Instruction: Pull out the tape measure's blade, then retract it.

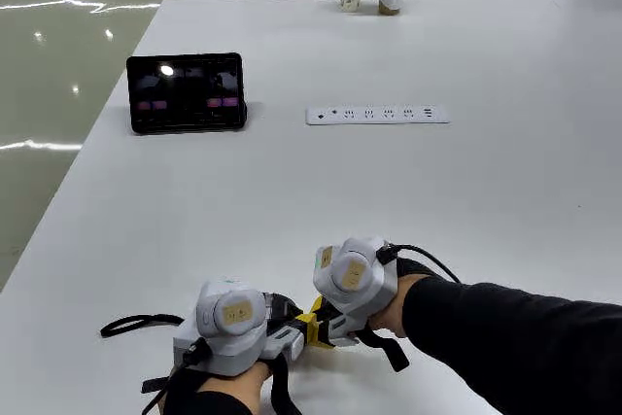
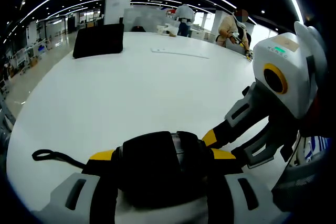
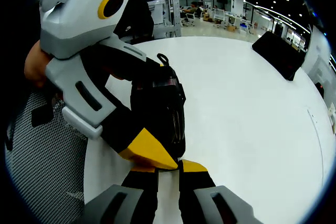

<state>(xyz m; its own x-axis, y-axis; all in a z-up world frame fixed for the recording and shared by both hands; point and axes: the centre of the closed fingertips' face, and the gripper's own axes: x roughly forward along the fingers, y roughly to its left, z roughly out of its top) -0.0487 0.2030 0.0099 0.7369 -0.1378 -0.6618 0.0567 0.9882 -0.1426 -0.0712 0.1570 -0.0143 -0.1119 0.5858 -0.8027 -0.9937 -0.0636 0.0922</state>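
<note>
Left gripper view: tape measure (image 2: 163, 174) in left claw (image 2: 160, 153) (right gripper view: right claw (image 3: 169, 163) narrow)

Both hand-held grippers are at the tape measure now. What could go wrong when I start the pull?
1. The left hand-held gripper clamps the tape measure by its rounded black case; a pull may twist it out of the jaws.
2. The right hand-held gripper meets the case's front, but whether it holds the blade's end is unclear; it may slip off.
3. The wrist strap lies loose on the table and could snag.
</note>
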